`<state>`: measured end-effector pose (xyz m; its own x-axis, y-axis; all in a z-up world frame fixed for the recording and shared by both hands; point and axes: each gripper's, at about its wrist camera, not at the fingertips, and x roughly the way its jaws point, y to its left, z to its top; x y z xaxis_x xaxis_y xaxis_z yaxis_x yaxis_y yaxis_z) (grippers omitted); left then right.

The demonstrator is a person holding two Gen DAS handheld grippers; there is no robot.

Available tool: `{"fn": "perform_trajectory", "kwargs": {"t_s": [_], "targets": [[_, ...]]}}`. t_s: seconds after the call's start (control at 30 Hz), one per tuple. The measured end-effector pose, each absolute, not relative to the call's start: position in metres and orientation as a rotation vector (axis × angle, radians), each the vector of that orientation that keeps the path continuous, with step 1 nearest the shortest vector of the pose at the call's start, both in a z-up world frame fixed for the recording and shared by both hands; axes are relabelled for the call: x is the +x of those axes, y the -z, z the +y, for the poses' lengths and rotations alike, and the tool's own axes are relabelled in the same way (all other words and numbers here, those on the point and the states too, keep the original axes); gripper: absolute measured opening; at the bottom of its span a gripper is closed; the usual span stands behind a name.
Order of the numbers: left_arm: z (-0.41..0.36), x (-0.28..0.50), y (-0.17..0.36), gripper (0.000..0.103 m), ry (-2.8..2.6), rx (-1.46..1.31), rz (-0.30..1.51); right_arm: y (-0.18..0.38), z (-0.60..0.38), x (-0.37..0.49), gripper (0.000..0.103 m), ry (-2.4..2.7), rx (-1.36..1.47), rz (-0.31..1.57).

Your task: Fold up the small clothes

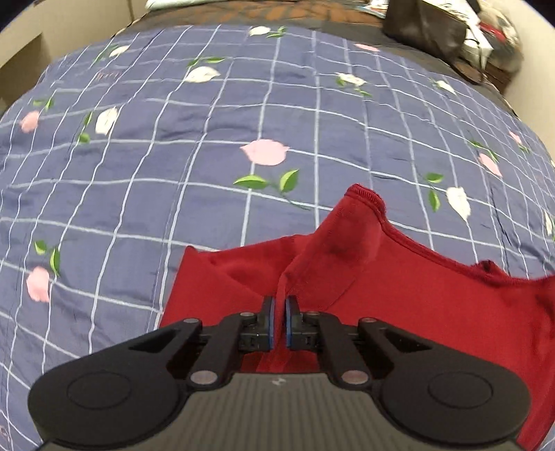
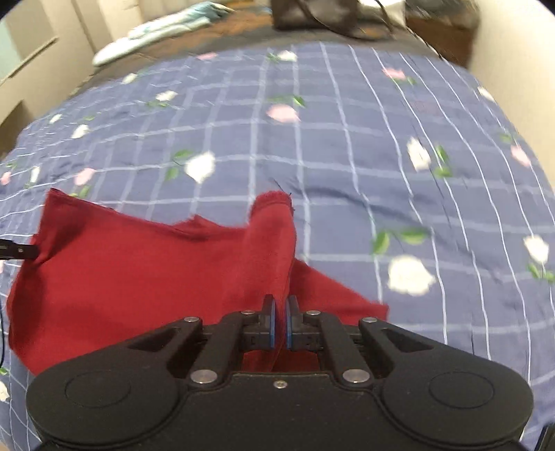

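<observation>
A small red garment (image 1: 399, 288) lies partly lifted on a blue checked bedspread (image 1: 173, 156) with pink and white flowers. My left gripper (image 1: 279, 305) is shut on a pinched fold of the red cloth, and a hemmed strap (image 1: 364, 197) stands up beyond it. In the right wrist view the same red garment (image 2: 121, 270) spreads to the left. My right gripper (image 2: 281, 307) is shut on another raised fold, whose tip (image 2: 272, 204) sticks up. The other gripper's black fingertip (image 2: 19, 250) shows at the left edge, on the cloth's far side.
The bedspread (image 2: 381, 156) stretches ahead and to both sides of the garment. A dark bag (image 1: 423, 24) and clutter sit at the far right end of the bed. A pale blue cloth (image 2: 159, 31) lies at the far left, near light furniture.
</observation>
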<state>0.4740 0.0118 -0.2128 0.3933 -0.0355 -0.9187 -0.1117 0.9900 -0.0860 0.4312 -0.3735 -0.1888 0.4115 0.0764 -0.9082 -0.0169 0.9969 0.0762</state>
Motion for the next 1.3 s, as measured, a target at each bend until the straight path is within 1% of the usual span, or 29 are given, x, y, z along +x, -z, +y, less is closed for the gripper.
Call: {"fn": "perform_trajectory", "kwargs": {"t_s": [0.07,0.1,0.13,0.17,0.2,0.23,0.27,0.3,0.33,0.37,0.4,0.43,0.47,0.5,0.57,0.63,0.7,0.77,0.87,1.03,1.3], "targets": [[0.014,0.474,0.214,0.012,-0.057,-0.152,1.171,0.195,-0.376,0.429,0.007,-0.036,0.065,1.171],[0.015,0.474,0.213,0.013,-0.064,-0.153,1.172,0.199,-0.377,0.428,0.009,-0.017,0.071,1.186],[0.017,0.474,0.213,0.018,-0.074,-0.154,1.173,0.202,-0.378,0.427,0.013,-0.001,0.073,1.195],[0.019,0.474,0.213,0.029,-0.085,-0.158,1.177,0.203,-0.380,0.425,0.016,0.018,0.077,1.201],[0.022,0.473,0.213,0.034,-0.101,-0.165,1.178,0.204,-0.380,0.423,0.022,0.031,0.080,1.202],[0.025,0.472,0.213,0.042,-0.116,-0.173,1.176,0.204,-0.380,0.420,0.028,0.041,0.083,1.201],[0.029,0.471,0.213,0.047,-0.128,-0.181,1.173,0.204,-0.381,0.418,0.032,0.049,0.084,1.202],[0.032,0.469,0.212,0.048,-0.133,-0.187,1.172,0.204,-0.381,0.415,0.038,0.053,0.083,1.202],[0.034,0.467,0.212,0.052,-0.136,-0.190,1.174,0.203,-0.379,0.411,0.044,0.057,0.082,1.202],[0.036,0.465,0.212,0.061,-0.141,-0.189,1.176,0.203,-0.378,0.409,0.048,0.062,0.082,1.204],[0.038,0.462,0.212,0.066,-0.147,-0.186,1.178,0.203,-0.378,0.407,0.059,0.067,0.085,1.206],[0.039,0.459,0.213,0.073,-0.155,-0.180,1.179,0.203,-0.377,0.405,0.070,0.073,0.088,1.207],[0.040,0.456,0.213,0.077,-0.166,-0.173,1.180,0.203,-0.376,0.402,0.074,0.083,0.087,1.209],[0.041,0.453,0.214,0.079,-0.174,-0.167,1.186,0.203,-0.374,0.399,0.079,0.094,0.082,1.212],[0.042,0.446,0.217,0.085,-0.193,-0.156,1.211,0.206,-0.370,0.395,0.082,0.106,0.070,1.228],[0.042,0.439,0.221,0.086,-0.215,-0.142,1.239,0.211,-0.366,0.390,0.090,0.122,0.044,1.254],[0.042,0.432,0.226,0.088,-0.242,-0.126,1.274,0.217,-0.364,0.385,0.093,0.149,0.013,1.276],[0.044,0.422,0.228,0.093,-0.273,-0.127,1.303,0.224,-0.365,0.382,0.097,0.184,-0.008,1.305],[0.047,0.407,0.230,0.096,-0.302,-0.159,1.330,0.230,-0.372,0.375,0.102,0.261,-0.014,1.341],[0.055,0.386,0.232,0.098,-0.353,-0.208,1.360,0.228,-0.382,0.365,0.102,0.309,0.071,1.339],[0.064,0.363,0.225,0.100,-0.340,-0.239,1.366,0.215,-0.367,0.345,0.102,0.337,0.064,1.293]]}}
